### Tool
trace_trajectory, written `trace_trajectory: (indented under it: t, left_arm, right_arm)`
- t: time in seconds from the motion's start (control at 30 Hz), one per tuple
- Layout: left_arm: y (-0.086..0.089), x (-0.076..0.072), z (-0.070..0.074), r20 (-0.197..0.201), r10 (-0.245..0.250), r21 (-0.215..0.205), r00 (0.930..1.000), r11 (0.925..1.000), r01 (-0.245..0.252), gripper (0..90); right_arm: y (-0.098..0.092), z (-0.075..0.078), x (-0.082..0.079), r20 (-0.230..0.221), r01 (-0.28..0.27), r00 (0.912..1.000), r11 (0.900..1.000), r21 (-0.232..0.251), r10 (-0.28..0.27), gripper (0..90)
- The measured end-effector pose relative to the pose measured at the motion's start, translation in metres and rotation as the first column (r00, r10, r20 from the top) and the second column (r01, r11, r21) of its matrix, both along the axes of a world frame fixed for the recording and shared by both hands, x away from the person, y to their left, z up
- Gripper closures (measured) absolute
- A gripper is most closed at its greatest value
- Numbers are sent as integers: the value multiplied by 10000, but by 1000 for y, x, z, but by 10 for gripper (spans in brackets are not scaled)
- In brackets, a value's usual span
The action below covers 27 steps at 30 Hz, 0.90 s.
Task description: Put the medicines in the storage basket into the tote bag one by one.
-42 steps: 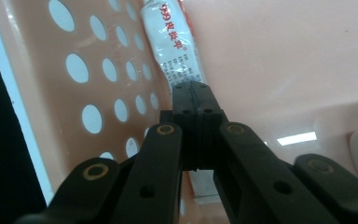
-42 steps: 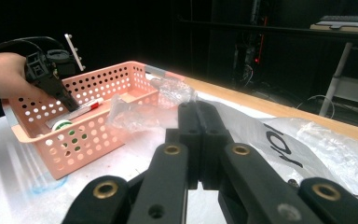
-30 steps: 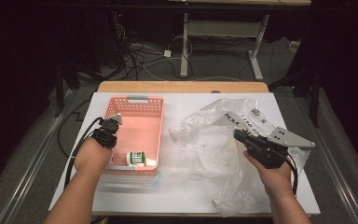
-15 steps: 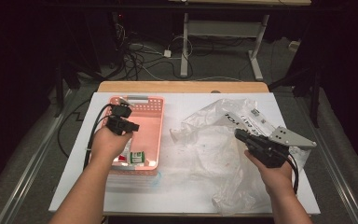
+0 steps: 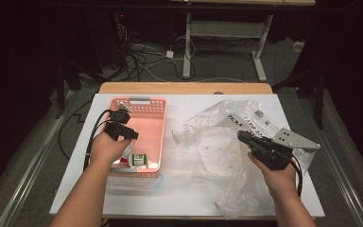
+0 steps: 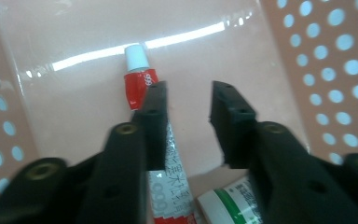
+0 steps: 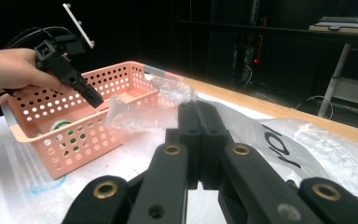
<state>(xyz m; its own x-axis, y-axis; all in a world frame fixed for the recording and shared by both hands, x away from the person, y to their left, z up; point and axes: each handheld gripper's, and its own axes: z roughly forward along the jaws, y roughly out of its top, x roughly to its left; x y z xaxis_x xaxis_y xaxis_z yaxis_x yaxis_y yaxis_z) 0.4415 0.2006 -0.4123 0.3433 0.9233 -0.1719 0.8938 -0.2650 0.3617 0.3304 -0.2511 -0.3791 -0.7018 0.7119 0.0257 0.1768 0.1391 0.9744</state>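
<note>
Over the pink perforated plastic basket (image 5: 147,124) at the table's left, the left gripper (image 6: 186,100) hung with its jaws parted and empty. A red-and-white tube with a white cap (image 6: 140,77) lay just under one jaw, a green-and-white labelled container (image 5: 137,160) beside it. To the right, crumpled clear plastic bags (image 5: 217,151) (one with black lettering) spread over the white table (image 5: 75,189), where the right gripper (image 7: 198,140) rested, jaws pressed together.

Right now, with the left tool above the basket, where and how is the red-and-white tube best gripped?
Grip the tube across its flat body just below the white cap, coming straight down from above. It lies flat on the pink basket floor, and the open left tool sits slightly beside it.
</note>
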Motion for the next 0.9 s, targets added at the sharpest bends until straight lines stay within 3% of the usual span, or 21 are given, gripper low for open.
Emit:
trace_trajectory:
  t: [0.1,0.17,0.3,0.37,0.43,0.6,0.73,0.9]
  left_arm:
    - [0,2,-3,-38,26,54,10000,10000,-25,482]
    - [-1,2,-5,34,228,316,9997,9992,-229,383]
    - [0,7,-12,-486,-195,169,9986,9997,203,305]
    - [-1,8,-17,-667,-165,236,9976,9996,181,157]
    - [-2,8,-21,-741,-248,361,9969,9990,276,107]
    - [-3,11,-27,-1061,-87,418,9943,9990,132,72]
    - [-4,12,-32,-1202,-13,772,9927,9970,107,73]
    - [-5,12,-35,-1330,185,1318,9909,9913,-8,180]
  right_arm:
    - [0,0,0,-16,20,10000,10000,13,-20,900]
    - [-1,0,0,-6,22,10000,10000,16,-22,900]
    - [-1,0,0,24,6,10000,10000,-3,-6,900]
    - [-1,0,0,13,6,10000,10000,2,-6,900]
    - [-2,0,0,8,-1,10000,10000,17,1,900]
    - [-2,0,0,-17,-8,10000,10000,9,8,900]
    - [-1,-1,1,-20,0,10000,10000,18,0,900]
    - [-1,-2,1,-39,-13,10000,10000,-17,13,900]
